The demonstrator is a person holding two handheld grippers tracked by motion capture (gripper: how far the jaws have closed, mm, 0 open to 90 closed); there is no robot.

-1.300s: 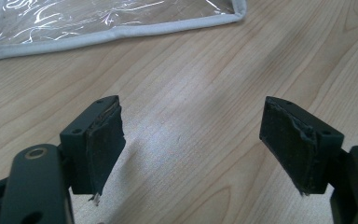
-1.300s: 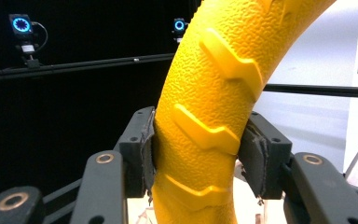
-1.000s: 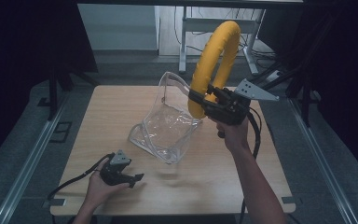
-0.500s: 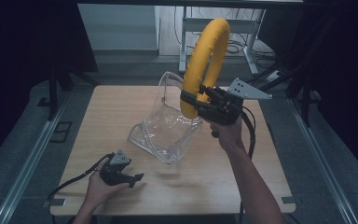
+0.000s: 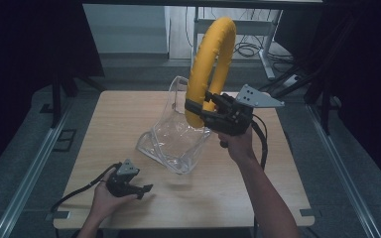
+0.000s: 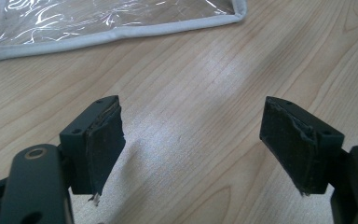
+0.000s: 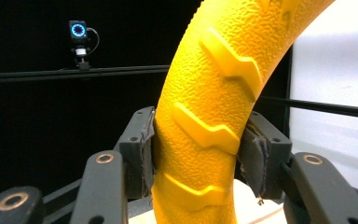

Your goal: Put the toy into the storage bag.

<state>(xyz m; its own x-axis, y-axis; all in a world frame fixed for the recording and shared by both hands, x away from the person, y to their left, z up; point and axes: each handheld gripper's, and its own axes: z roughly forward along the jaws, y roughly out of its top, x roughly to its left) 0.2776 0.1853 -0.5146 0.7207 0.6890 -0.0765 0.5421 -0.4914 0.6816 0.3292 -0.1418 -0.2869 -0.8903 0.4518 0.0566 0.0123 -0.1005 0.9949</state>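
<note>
yellow ring (image 5: 209, 69) held upright above the far half of the table (image 5: 278, 188), well off the wood, at about one o'clock from the table's middle in the high view. pinched low on its arc by the right gripper (image 5: 198, 110), pads pressed against both flanks of the tube. seen in the right gripper view as a thick pebbled yellow ring (image 7: 214, 112) with raised zigzag ribs, rising between the two black jaws and curving off toward one o'clock; jaws closed tight on it, no gap between pad and plastic on either side. grey three-cornered plate (image 5: 258, 96) riding on top of that gripper, at three o'clock from the ring's lower end. person's right hand (image 5: 235, 144) wrapped round the gripper body from below, forearm coming in from five o'clock.

clear plastic bag (image 5: 176, 134) standing open on the table just under and at seven o'clock from the ring, mouth up, white piping along its edges. bag's piped edge (image 6: 121, 32) also lying across the top of the left gripper view, from nine to one o'clock.

left gripper (image 5: 146, 188) resting low on the table at seven o'clock from the bag, well apart from it, held by the left hand (image 5: 106, 198). jaws spread wide in the left gripper view, bare wood between the worn pads (image 6: 105, 144), nothing held.
</note>
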